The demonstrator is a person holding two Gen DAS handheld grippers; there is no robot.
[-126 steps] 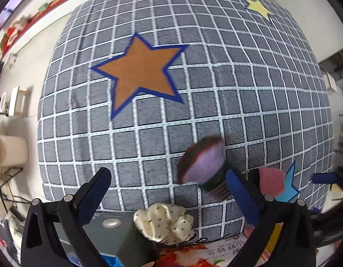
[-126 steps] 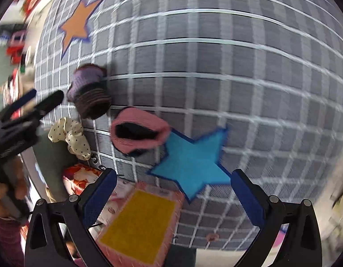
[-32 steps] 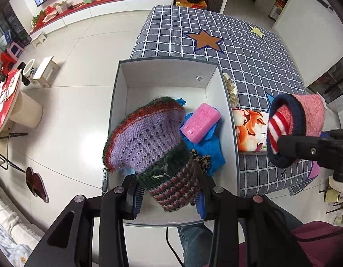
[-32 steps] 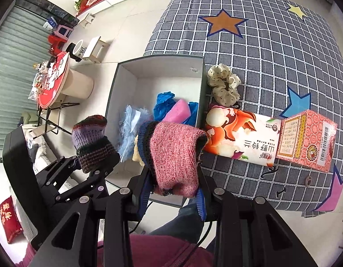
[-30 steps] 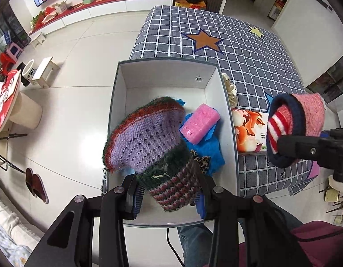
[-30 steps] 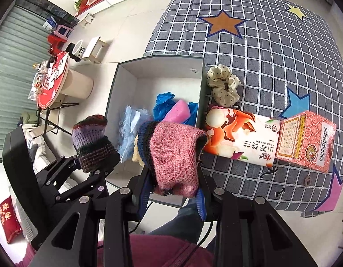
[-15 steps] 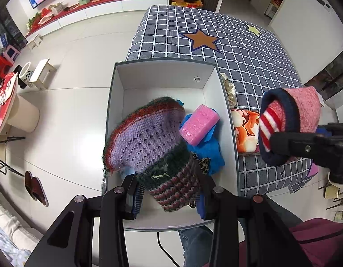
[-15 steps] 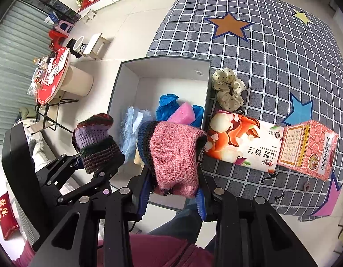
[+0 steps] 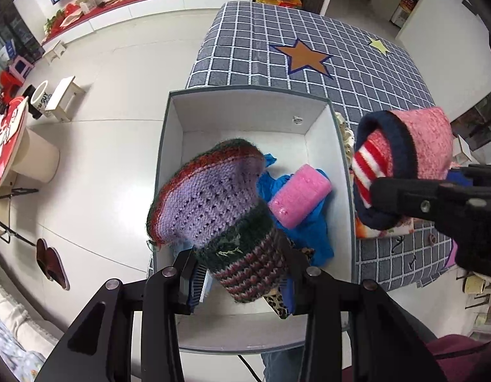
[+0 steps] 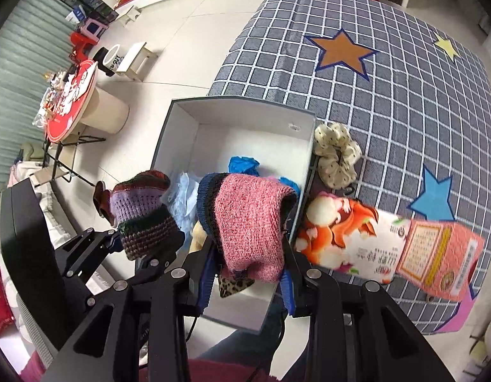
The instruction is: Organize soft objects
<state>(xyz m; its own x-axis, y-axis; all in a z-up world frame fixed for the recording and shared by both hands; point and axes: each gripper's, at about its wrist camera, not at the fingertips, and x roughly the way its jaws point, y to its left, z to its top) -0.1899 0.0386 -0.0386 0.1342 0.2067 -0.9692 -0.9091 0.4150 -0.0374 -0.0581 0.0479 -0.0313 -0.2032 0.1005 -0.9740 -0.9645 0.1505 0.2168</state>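
My left gripper (image 9: 242, 273) is shut on a purple knit hat (image 9: 210, 203) with a dark striped cuff, held above the open grey box (image 9: 245, 121). My right gripper (image 10: 248, 273) is shut on a pink knit hat (image 10: 248, 219) with a navy rim, above the box's right side; it also shows in the left wrist view (image 9: 417, 146). The purple hat shows in the right wrist view (image 10: 140, 210). In the box lie a pink sponge (image 9: 299, 197), blue cloth (image 9: 309, 232) and pale blue fluff (image 10: 185, 197).
The box (image 10: 245, 133) stands at the left edge of a grey checked table (image 10: 388, 95). Beside it lie a cream dotted scrunchie (image 10: 336, 156), a tissue pack (image 10: 350, 235) and a pink carton (image 10: 436, 254). White floor, stools and a round red table (image 10: 70, 95) lie to the left.
Since 4.2 s ago both hats were taken off the table and lifted over the box. In the last second both grippers shifted slightly toward the box, the pink hat closer to it.
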